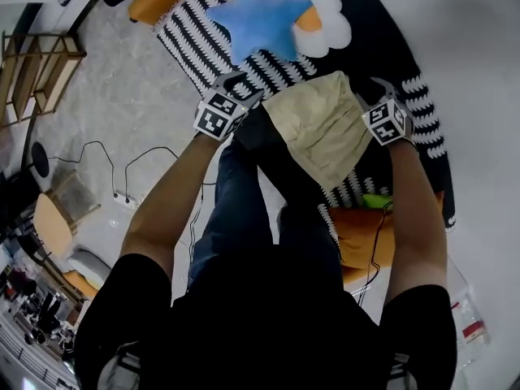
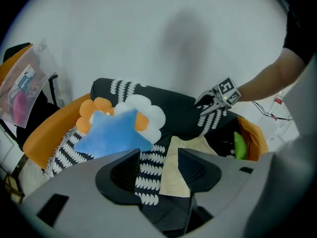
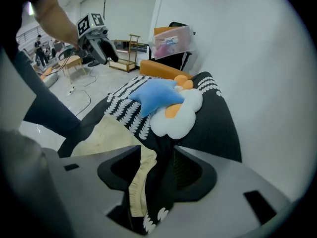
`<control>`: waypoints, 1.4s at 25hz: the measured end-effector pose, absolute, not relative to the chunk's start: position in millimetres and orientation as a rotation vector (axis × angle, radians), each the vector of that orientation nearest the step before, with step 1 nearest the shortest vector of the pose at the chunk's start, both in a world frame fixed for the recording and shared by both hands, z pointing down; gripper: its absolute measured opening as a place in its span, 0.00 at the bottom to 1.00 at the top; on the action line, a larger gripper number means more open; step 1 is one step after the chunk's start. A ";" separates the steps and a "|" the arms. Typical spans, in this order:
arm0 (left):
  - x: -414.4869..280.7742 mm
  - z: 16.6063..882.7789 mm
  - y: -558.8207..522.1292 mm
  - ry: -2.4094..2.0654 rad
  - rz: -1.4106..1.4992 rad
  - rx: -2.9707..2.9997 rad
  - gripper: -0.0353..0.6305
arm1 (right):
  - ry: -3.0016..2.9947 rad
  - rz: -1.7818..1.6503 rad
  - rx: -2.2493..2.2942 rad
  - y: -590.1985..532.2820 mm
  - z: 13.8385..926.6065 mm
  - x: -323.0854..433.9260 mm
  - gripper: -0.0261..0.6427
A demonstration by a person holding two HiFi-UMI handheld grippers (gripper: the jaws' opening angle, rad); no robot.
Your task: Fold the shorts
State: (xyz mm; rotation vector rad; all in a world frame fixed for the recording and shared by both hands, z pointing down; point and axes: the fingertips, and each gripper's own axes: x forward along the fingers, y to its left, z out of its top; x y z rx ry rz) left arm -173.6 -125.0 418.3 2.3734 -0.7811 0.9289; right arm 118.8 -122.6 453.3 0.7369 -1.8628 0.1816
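— So, where does the fold stand?

— At the very start, I'd say. The shorts (image 1: pixel 321 124) lie spread flat on the throw (image 1: pixel 187 31), just in front of the star pillow (image 1: pixel 260 19), and no part of them is lifted.

— And the tongs?

— One at each side of the cloth. The left tongs (image 2: pixel 158 165) gape wide with nothing pinched; through the gap I see the throw and the near edge of the shorts. The right tongs (image 3: pixel 157 167) stand apart too. The beige hem runs between the jaws, but the pads do not press on it.

— So this is the reach for the first grip?

— That's my reading. Next, each pair should close on its own side of the shorts, so one half can be carried over the other. The left pair needs to sit squarely over the edge first. The tricky part is the throw underneath: it is soft and bunches at the right hem, so a deep bite could catch both layers.

— What's the count?

— One pair of shorts, two tongs, one throw, one star pillow and one flower cushion (image 1: pixel 329 15). There is also one green thing (image 1: pixel 374 200) at the right that I cannot name.
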 end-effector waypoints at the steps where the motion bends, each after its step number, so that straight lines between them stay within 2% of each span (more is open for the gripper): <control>1: -173.2 429.3 -124.0 -0.773 0.936 2.368 0.43 | -1.850 0.168 0.716 -124.8 463.8 119.8 0.35; 13: -162.1 568.1 -113.7 -0.654 1.047 2.306 0.43 | -1.731 0.147 0.524 -152.5 607.2 124.1 0.32; 22: -149.6 640.6 -87.6 -0.546 1.155 2.296 0.43 | -1.601 0.044 0.340 -151.1 687.5 131.8 0.32; 28: -154.6 674.5 -82.5 -0.506 1.209 2.268 0.42 | -1.489 -0.063 0.210 -159.3 715.1 142.8 0.32; 32: -156.7 699.0 -73.0 -0.477 1.256 2.243 0.41 | -1.478 -0.110 0.151 -159.6 733.5 137.2 0.28; 35: -160.3 717.0 -64.6 -0.448 1.316 2.211 0.36 | -1.456 -0.124 0.093 -158.3 745.7 135.7 0.24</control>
